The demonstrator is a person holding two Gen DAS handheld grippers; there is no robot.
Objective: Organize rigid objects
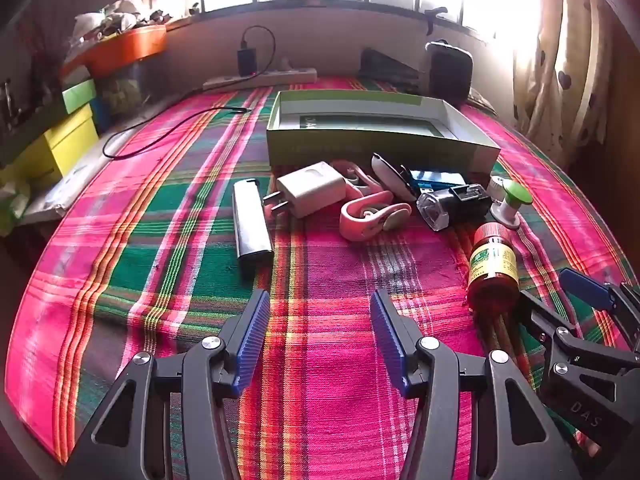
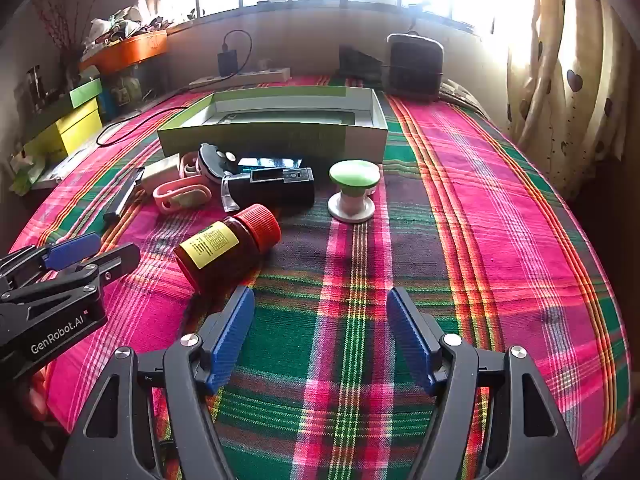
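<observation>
Both claws, left and right, gape empty over bare cloth, clutter near the box.

A plaid cloth in pink, green, orange and white stripes is spread out. Blue ribbed pads are carried on black frames. A pale green box with a white interior is seen far. A brown bottle is marked by a red cap and yellow label. A white charger, pink clips and a green-topped knob are shown.
</observation>
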